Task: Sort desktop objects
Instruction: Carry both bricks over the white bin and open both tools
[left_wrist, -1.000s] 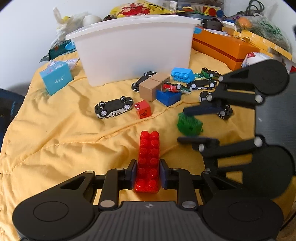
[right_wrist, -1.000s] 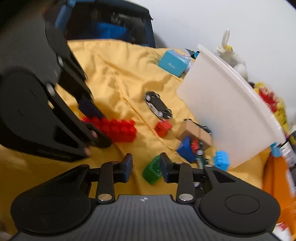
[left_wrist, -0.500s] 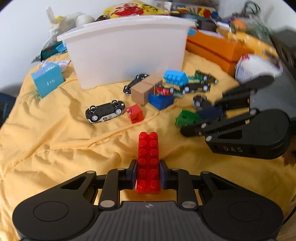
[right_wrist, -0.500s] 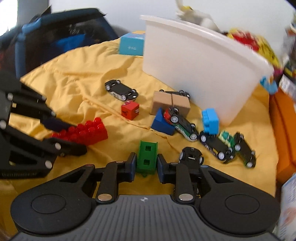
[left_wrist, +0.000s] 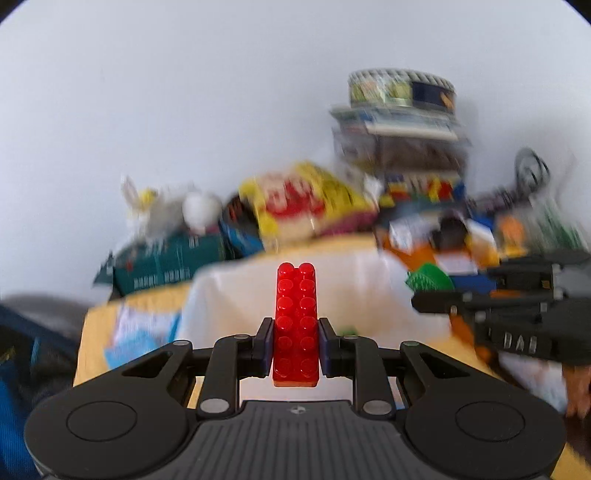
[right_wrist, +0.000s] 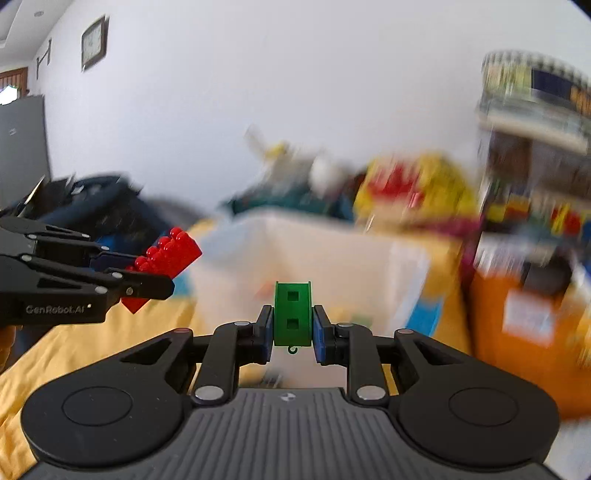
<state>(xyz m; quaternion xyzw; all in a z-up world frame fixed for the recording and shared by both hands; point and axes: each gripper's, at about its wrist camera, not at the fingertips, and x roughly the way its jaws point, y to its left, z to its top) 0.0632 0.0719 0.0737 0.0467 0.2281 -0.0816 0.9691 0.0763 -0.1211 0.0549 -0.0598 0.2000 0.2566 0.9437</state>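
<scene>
My left gripper (left_wrist: 295, 341) is shut on a long red studded brick (left_wrist: 295, 321) and holds it raised in front of the white bin (left_wrist: 236, 295). My right gripper (right_wrist: 292, 330) is shut on a green block (right_wrist: 292, 314) with two square holes, raised before the white bin (right_wrist: 332, 266). In the right wrist view the left gripper (right_wrist: 147, 280) with the red brick (right_wrist: 166, 258) is at the left. In the left wrist view the right gripper (left_wrist: 436, 299) with the green block (left_wrist: 428, 280) is at the right. Both views are blurred.
Yellow cloth (right_wrist: 92, 332) covers the surface. An orange box (right_wrist: 517, 325) stands right of the bin. Behind the bin lie a dark green box (left_wrist: 162, 266), a yellow-red bag (left_wrist: 303, 206), a white bag and stacked boxes (left_wrist: 399, 129). A dark blue bag (right_wrist: 92, 206) is at the left.
Both grippers have lifted their blocks off the cloth and tilted up toward the bin's rim. The toy cars and loose blocks on the cloth have dropped out of view.
</scene>
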